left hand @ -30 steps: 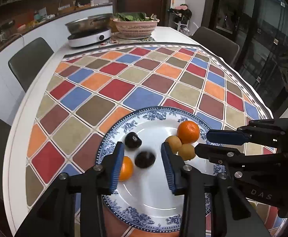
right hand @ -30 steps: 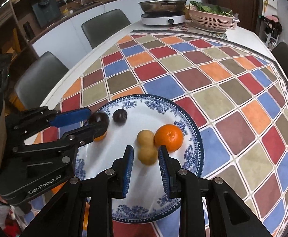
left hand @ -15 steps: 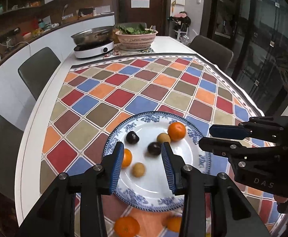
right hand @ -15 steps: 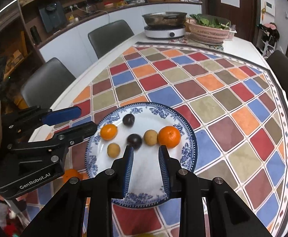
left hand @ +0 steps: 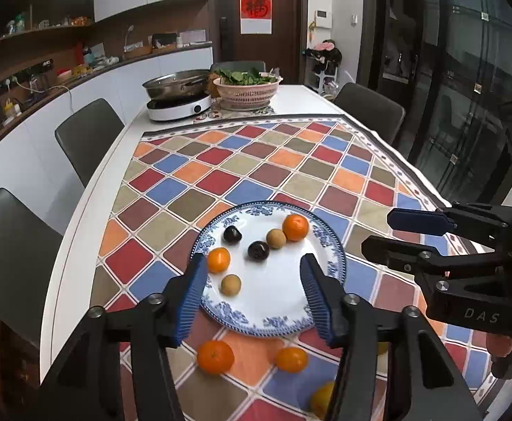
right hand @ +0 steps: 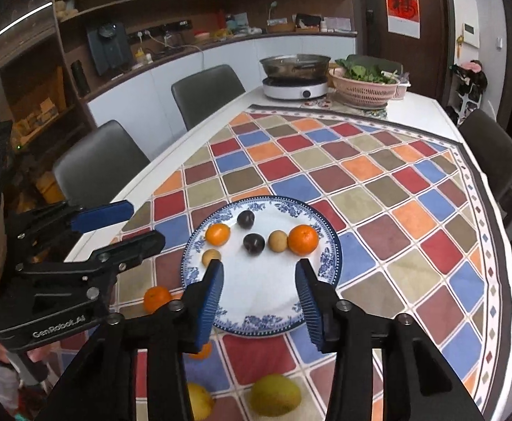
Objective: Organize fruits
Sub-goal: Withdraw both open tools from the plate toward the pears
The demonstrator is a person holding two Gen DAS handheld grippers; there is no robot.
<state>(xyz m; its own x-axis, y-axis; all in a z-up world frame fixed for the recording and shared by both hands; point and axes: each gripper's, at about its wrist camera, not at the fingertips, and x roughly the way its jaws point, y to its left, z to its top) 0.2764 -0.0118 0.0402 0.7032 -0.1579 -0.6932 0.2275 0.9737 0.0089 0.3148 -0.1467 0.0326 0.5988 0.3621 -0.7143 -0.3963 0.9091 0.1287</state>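
Note:
A blue-and-white plate (left hand: 326,245) (right hand: 329,245) sits on the checkered tablecloth. On it lie two oranges (left hand: 295,227) (right hand: 303,239), two dark plums (left hand: 258,250) (right hand: 253,243) and two small tan fruits (left hand: 276,238) (right hand: 277,240). My left gripper (left hand: 252,294) is open and empty above the plate's near side. My right gripper (right hand: 259,298) is open and empty, also above the near rim. Loose oranges (left hand: 215,356) (right hand: 156,298) lie on the cloth near the plate. Two yellow-green fruits (right hand: 275,399) lie nearer to me.
A hot pot cooker (left hand: 179,100) and a pink basket of greens (left hand: 247,89) stand at the table's far end. Grey chairs (left hand: 87,137) line both sides. The table's white left edge (left hand: 80,228) is close to the plate.
Both grippers have pulled back and up from the plate and opened wider. A tan fruit now lies apart near the left orange, and the loose fruit near me has come into view.

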